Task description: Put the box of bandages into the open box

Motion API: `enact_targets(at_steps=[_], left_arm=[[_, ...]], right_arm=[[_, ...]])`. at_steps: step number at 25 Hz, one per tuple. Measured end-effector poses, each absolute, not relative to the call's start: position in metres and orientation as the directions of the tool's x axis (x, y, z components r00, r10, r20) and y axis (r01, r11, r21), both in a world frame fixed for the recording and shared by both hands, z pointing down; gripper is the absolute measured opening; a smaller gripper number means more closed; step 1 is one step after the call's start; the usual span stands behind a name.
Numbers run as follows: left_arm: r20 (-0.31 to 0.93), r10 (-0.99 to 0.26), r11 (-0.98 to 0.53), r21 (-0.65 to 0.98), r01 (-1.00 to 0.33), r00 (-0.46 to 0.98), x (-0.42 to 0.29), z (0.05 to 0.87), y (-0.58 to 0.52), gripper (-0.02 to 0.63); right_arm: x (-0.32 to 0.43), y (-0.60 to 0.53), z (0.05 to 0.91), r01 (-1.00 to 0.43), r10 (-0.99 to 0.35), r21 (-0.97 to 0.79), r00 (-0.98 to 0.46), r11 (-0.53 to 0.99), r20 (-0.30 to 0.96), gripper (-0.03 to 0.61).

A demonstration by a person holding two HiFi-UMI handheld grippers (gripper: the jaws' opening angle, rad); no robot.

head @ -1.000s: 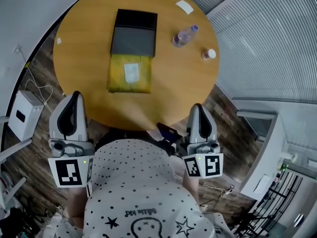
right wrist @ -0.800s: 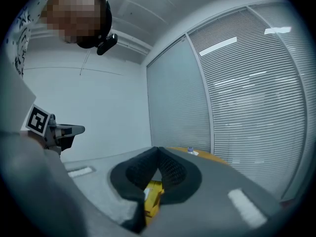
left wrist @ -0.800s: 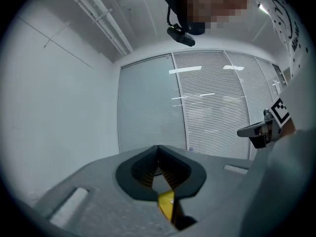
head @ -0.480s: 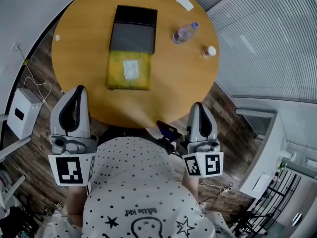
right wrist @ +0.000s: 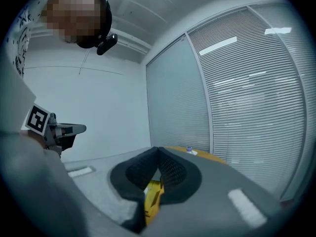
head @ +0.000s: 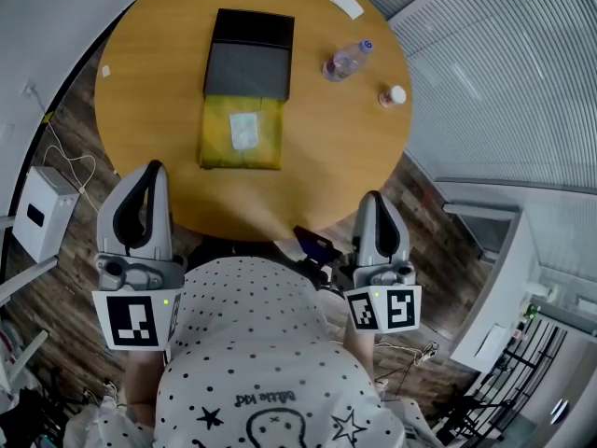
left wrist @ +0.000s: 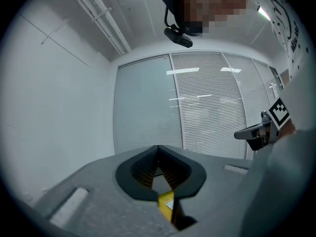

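Yellow box of bandages point(head: 241, 133): lies flat on the tabletop point(head: 317, 166), its far edge against or just beside the open box point(head: 246, 68); neither claw touches it
Left claw point(head: 149, 168): pads pressed together with nothing between them; it hangs short of the tabletop's near rim
Right claw point(head: 373, 197): likewise closed on nothing, near the rim and well apart from the box of bandages
Risk, closed claws: both would need to spread before any grasp; a reach made as they stand would likely shove the box of bandages rather than grip it
Risk, flat shape: the box of bandages is low and broad, so a claw coming in level may ride over its top, or push it against the open box's near wall and skew both
Risk, slick face: the yellow surface looks smooth and faintly glossy; a pinch at one edge could slip or let it tilt
Risk, bystanders: the clear plastic bottle point(head: 347, 62) looks light and could topple if brushed; the small white-capped jar point(head: 393, 95) stands near it, both right of the open box
Materials: tabletop is round, smooth, warm-toned wood; open box is black, rectangular and matt with a greyer inside; box of bandages carries a pale square label at its middle; claw pads are dark and ribbed inside grey shells
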State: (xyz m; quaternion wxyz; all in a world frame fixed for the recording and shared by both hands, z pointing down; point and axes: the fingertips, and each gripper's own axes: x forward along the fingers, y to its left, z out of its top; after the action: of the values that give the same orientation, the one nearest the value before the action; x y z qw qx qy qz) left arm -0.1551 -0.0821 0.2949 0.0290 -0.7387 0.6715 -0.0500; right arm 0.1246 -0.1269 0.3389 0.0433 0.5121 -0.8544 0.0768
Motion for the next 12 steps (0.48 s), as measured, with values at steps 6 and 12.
enact_targets(at_steps=[6, 12], left_arm=[[0.03, -0.995, -0.102, -0.107, -0.989, 0.1, -0.153, 0.2942, -0.0842, 0.009], [0.041, -0.994, -0.109, -0.09, -0.99, 0.106, -0.1511, 0.2973, -0.0834, 0.009]], right_arm=[[0.1249, -0.1286, 0.3369, -0.882, -0.869, -0.086, -0.472, 0.464, 0.147, 0.003], [0.1277, -0.1271, 0.3359, -0.887, -0.874, -0.081, -0.462, 0.455, 0.149, 0.003]])
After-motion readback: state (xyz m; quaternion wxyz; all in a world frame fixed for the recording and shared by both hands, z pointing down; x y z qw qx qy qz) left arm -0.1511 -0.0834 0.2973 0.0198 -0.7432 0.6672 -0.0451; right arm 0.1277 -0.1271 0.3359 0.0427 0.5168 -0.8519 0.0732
